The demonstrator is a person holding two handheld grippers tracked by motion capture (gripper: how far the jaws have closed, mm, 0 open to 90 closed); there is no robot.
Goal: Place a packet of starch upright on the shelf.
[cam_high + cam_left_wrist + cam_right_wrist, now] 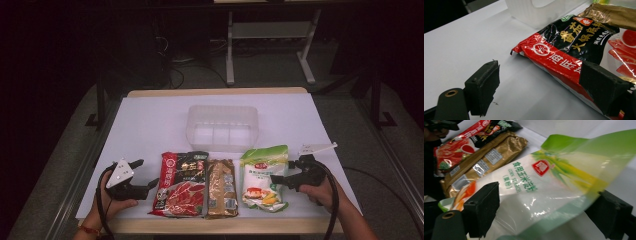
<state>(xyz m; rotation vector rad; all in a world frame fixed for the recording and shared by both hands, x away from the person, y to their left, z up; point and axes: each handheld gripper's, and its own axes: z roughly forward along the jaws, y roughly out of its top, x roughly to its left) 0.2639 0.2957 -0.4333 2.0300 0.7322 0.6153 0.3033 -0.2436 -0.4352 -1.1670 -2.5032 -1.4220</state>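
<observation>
With jaws apart, the right gripper (278, 180) straddles the white-and-green cornstarch pouch (263, 177) for a grab, while the left gripper (148, 176), also spread, flanks the red-and-black soup-base packet (181, 184) edge.

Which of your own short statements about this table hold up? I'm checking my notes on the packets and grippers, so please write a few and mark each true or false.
1. The right gripper has open jaws on either side of the corn starch bag. True.
2. The clear plastic bin holds the gold packet. False: the gold packet lies on the table in front of the bin, between the other two packets.
3. The left gripper is shut on the red hotpot base packet. False: its jaws are open at the packet's left edge.
4. The three packets lie in a row along the near edge of the white table. True.
5. The bin looks empty. True.
</observation>
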